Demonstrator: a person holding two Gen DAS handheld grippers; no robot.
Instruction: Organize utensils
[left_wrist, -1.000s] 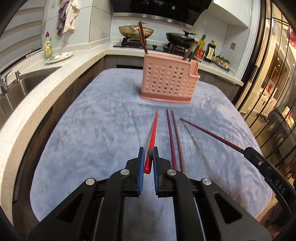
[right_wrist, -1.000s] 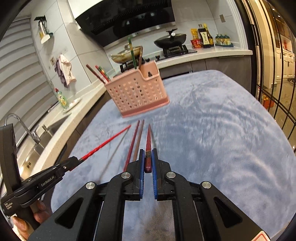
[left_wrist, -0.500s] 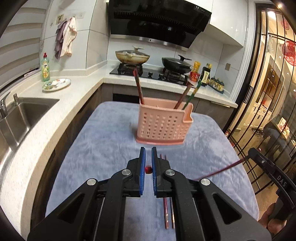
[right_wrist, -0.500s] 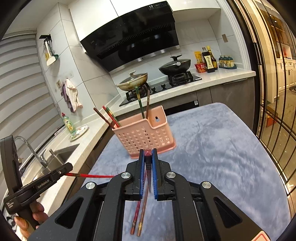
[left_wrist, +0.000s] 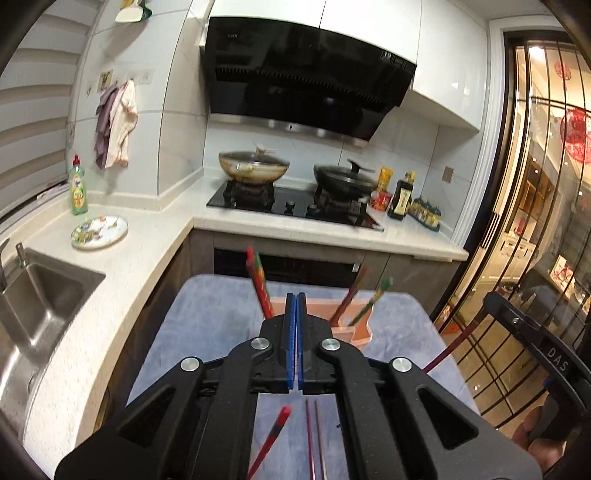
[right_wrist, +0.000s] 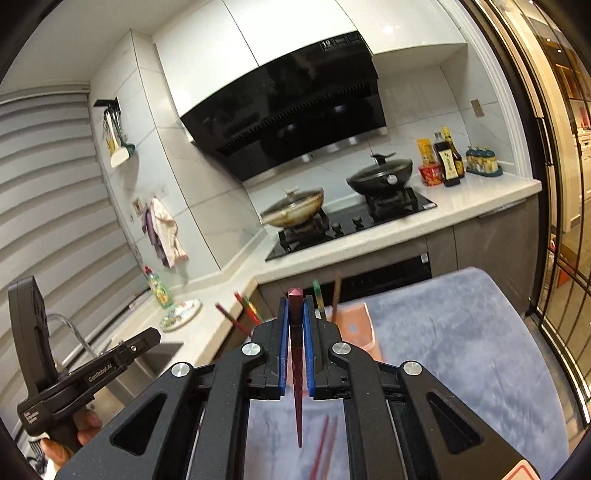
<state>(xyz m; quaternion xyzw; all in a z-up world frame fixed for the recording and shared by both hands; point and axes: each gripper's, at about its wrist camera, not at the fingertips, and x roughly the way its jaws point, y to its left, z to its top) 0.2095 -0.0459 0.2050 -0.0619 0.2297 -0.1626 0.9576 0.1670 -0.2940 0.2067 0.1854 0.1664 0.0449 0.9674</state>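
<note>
Both grippers have lifted: right gripper clamps a dark red chopstick upright; left gripper, nearly closed, dropped its red chopstick before reaching the pink holder

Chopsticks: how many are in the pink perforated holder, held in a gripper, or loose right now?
Standing in the pink perforated plastic holder: 4
Dark red chopstick clamped in right gripper: 1
Loose at blue cloth, left gripper shut empty: 3
Total: 8
</note>
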